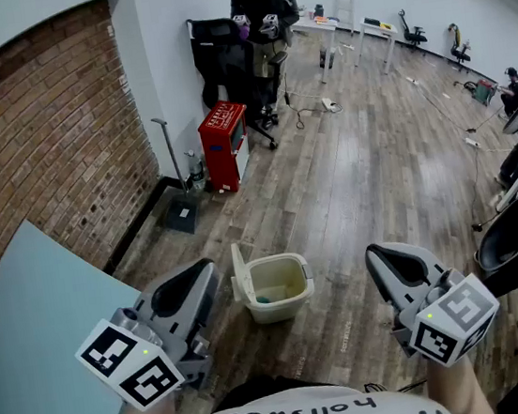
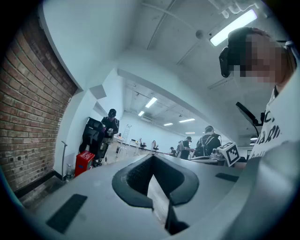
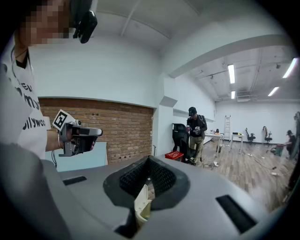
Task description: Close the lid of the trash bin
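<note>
Fingers (image 2: 133,176) of the left gripper (image 1: 203,273) read closed tip to tip on my feed, with nothing between them; the right gripper (image 1: 377,257) shows the same, pads together and empty. I see the trash bin (image 1: 274,309) on the wooden floor (image 1: 377,167) between the two grippers, apart from both; its lid (image 1: 240,275) stands upright on the bin's left side, leaving the bin open. Farther off, a red box (image 1: 224,144) sits near the brick wall (image 1: 44,154); a person (image 1: 261,21) stands beyond it.
</note>
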